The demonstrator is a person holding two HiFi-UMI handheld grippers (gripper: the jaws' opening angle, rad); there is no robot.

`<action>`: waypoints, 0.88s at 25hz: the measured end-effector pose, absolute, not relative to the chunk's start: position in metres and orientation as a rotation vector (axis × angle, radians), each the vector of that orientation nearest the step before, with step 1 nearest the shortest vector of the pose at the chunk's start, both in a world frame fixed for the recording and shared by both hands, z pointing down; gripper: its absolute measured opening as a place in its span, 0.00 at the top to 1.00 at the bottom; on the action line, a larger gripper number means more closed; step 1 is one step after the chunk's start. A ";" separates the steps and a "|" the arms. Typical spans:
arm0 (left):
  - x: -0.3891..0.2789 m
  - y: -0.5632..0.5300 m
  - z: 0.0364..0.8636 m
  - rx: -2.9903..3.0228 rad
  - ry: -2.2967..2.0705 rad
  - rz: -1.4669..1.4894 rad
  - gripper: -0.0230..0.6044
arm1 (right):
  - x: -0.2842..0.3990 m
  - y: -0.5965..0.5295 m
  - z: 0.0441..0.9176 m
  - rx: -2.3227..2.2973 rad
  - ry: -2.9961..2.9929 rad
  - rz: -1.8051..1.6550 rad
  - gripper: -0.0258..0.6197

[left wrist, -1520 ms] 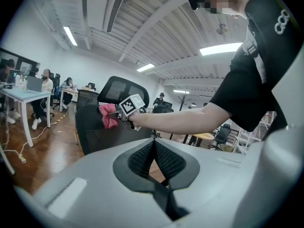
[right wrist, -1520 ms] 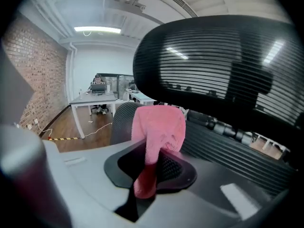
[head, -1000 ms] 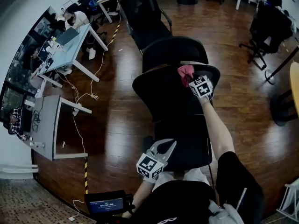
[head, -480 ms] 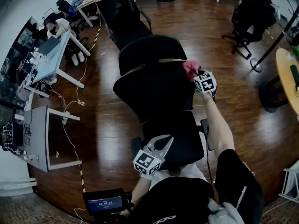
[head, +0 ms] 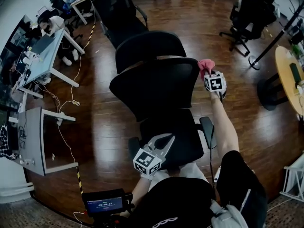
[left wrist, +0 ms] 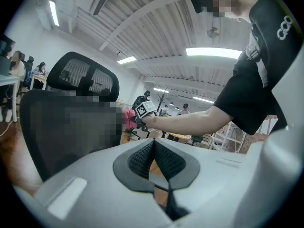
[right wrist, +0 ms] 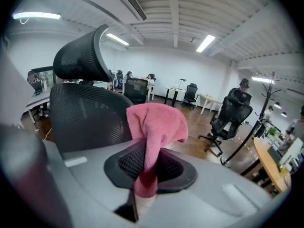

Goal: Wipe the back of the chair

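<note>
Right gripper (head: 208, 73) (right wrist: 146, 161): jaws clamped on a pink terry cloth (head: 205, 64) (right wrist: 154, 122). The cloth is pinched in a narrow fold between the ribbed black pads, its free part bunched above the fingertips and a short end hanging below them.

Pink terry cloth, position: at the upper right edge of the backrest of the black mesh office chair (head: 156, 87) (right wrist: 85, 113), on the person's right. Whether it touches the mesh cannot be told.

Black mesh office chair: upright, with a curved headrest (head: 149, 46) (right wrist: 80, 56) above the backrest. Its padded seat (head: 173, 137) faces the person, and the right armrest (head: 207, 126) lies under the outstretched forearm.

Left gripper (head: 165, 143) (left wrist: 153, 156): jaws together with nothing between them. It is held low over the near edge of the seat, well apart from the cloth.

Surroundings: dark wooden plank floor (head: 109, 122), a second black office chair (head: 121, 15) beyond the first, and a light-topped desk (head: 40, 53) at left.
</note>
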State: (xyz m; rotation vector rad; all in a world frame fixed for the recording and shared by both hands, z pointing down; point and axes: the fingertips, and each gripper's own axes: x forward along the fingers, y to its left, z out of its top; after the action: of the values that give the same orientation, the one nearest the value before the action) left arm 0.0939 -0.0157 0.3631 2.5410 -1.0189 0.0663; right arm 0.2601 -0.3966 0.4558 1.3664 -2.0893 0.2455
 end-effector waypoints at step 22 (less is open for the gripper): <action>0.010 0.013 0.369 2.485 -1.066 0.059 0.98 | 0.088 -0.357 0.488 1.169 -2.140 0.141 0.90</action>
State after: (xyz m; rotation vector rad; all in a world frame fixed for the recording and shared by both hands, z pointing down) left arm 0.0104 0.0126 0.3689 2.4855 -1.0663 0.0591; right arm 0.0875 -0.3567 0.4879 1.1693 -2.1398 0.1413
